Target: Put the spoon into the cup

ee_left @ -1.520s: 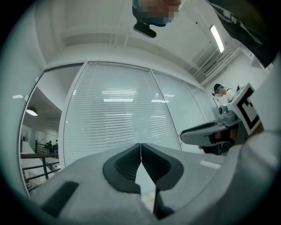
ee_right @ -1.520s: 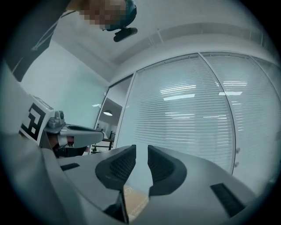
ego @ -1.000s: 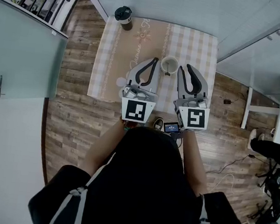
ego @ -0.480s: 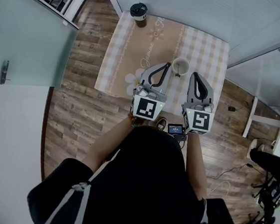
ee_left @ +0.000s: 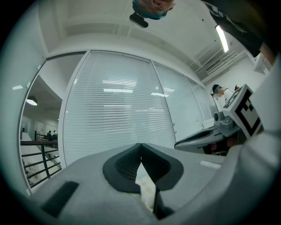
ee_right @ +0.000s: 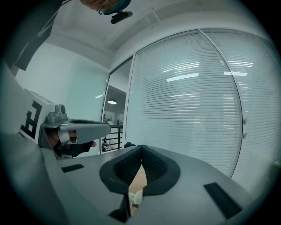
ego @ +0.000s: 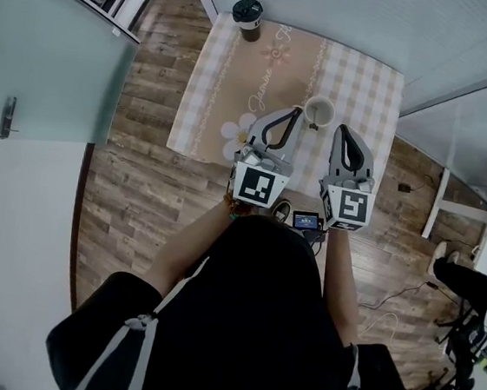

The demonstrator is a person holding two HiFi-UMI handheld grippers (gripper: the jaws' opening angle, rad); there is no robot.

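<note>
my left gripper (ego: 297, 111) and right gripper (ego: 338, 127) hover by the cup (ego: 320, 111), both with jaws together on nothing; i can't spot the spoon, so i can't judge the stage

Checked tablecloth (ego: 361, 81); dark lidded tumbler (ego: 248, 12) on its far-left corner; wooden floor (ego: 139, 195) around; slatted blinds (ee_left: 114, 110) beyond

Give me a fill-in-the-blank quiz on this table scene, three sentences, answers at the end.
In the head view, the white cup shows between the tips of the two ___.
The jaws of the left gripper and the right gripper are both ___.
The dark-lidded cup stands at the edge of the table ___ from the person.
Missing words: grippers; shut; farthest.
</note>
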